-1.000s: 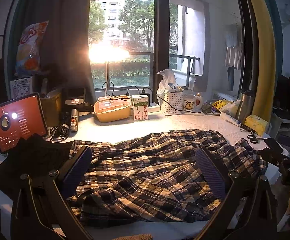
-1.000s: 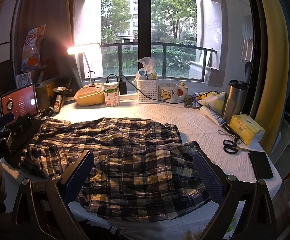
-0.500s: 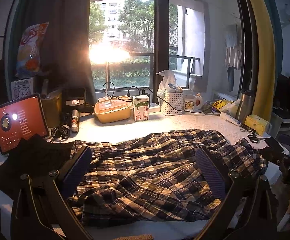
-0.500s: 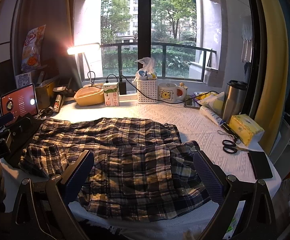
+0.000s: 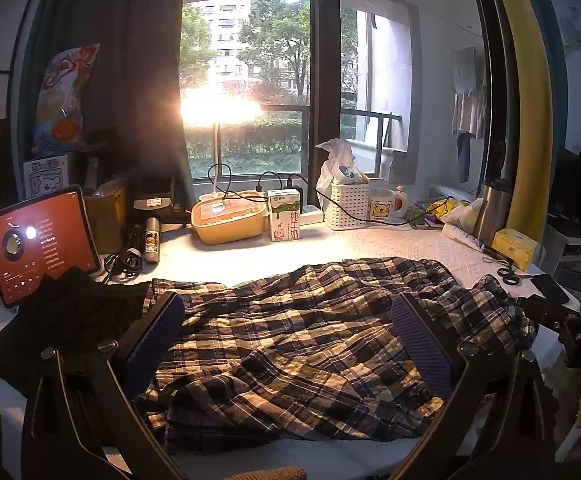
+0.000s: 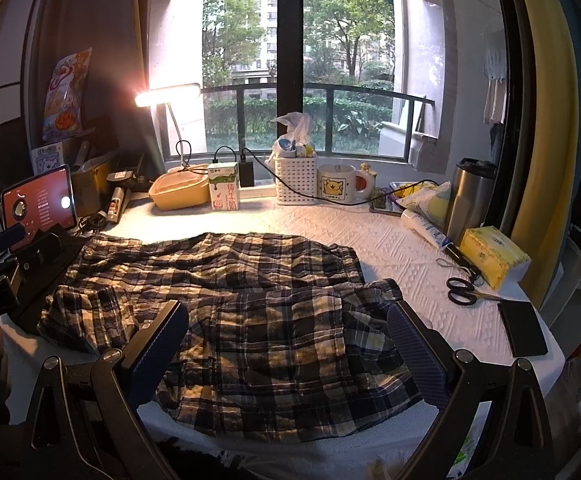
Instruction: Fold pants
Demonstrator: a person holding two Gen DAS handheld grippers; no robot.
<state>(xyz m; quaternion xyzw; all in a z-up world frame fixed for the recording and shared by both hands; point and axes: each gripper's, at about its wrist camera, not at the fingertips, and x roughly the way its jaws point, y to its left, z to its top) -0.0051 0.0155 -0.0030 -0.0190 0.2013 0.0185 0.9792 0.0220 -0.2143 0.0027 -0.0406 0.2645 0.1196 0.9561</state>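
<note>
**Plaid pants lie rumpled on the table, both grippers spread wide above them**

The wrinkled black, tan and white plaid cotton pants [image 6: 250, 300] sprawl across the white textured tablecloth [image 6: 402, 248], filling most of its near half, with one bunched end near the left edge and a folded-over flap toward the right. The left gripper [image 5: 290, 328] hangs over the near side of the cloth with its two blue-padded fingers [image 5: 158, 332] splayed far apart and nothing between them. The right gripper [image 6: 286, 328] is the same: jaws wide, empty, poised above the near hem of the fabric.

Along the window sit a yellow lidded plastic box [image 6: 180, 192], a green-and-white milk carton [image 6: 224, 186], a white perforated plastic basket [image 6: 295, 180] and a white mug with a yellow bear print [image 6: 340, 188]. A lit desk lamp [image 6: 168, 94] glares at the left. A red-screened tablet [image 6: 38, 204] stands propped at the table's left end. At the right lie black-handled scissors [image 6: 464, 290], a yellow tissue pack [image 6: 492, 254], a steel tumbler [image 6: 468, 196] and a black phone [image 6: 522, 328].
</note>
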